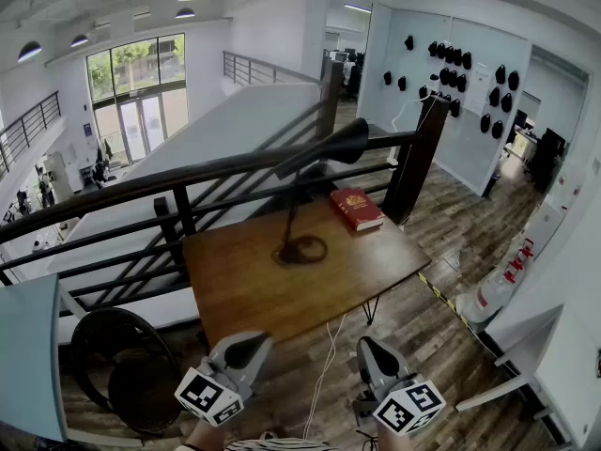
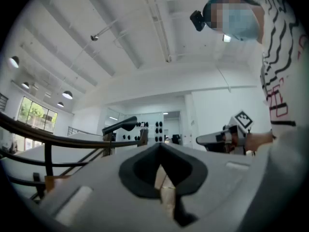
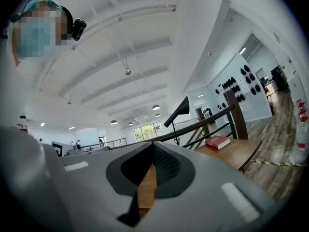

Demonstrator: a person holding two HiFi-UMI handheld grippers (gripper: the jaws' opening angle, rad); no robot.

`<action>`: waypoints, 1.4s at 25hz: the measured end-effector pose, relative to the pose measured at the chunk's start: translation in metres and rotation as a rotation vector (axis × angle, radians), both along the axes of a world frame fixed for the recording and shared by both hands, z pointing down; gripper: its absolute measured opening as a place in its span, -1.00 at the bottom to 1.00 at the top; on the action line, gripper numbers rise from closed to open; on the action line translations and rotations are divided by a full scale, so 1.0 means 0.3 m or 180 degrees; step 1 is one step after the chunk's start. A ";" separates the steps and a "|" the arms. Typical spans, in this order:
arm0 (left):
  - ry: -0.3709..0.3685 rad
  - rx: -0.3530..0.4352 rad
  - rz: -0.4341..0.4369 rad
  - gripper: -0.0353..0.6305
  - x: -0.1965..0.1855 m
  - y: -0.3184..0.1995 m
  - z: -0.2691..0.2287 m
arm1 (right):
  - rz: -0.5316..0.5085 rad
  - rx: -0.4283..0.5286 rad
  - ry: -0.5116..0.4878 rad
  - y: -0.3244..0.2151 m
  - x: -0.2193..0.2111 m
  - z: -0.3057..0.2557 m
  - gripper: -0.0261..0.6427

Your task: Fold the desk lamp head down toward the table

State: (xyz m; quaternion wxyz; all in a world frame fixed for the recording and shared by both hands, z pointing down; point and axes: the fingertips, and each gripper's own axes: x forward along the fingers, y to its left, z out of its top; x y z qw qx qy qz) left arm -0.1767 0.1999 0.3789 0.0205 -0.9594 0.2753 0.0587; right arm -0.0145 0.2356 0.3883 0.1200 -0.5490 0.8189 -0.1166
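Nearby, red book (image 1: pixel 357 209) nr lamp (image 1: pixel 324 151), railing (image 1: pixel 216 172) behind

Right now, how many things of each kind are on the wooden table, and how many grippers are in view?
Desk lamp: 1
Red book: 1
Grippers: 2 (left gripper, right gripper)
Total: 4

No legible text, number or brand appears; the red book (image 1: pixel 356 208) bears what may be a gilt cover emblem, too small to read.
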 end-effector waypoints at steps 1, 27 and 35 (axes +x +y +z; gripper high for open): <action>0.0001 -0.0005 0.0013 -0.89 -0.008 -0.009 0.001 | 0.0018 0.0003 -0.0004 -0.008 -0.008 -0.001 -0.93; 0.0071 -0.0226 0.0106 -0.10 0.029 -0.387 0.123 | 0.0227 0.0045 0.0043 -0.379 0.021 0.023 -0.27; 0.0050 -0.0196 -0.0087 -0.06 0.192 -0.555 0.106 | 0.0028 0.0061 0.0055 -0.573 0.186 0.008 -0.26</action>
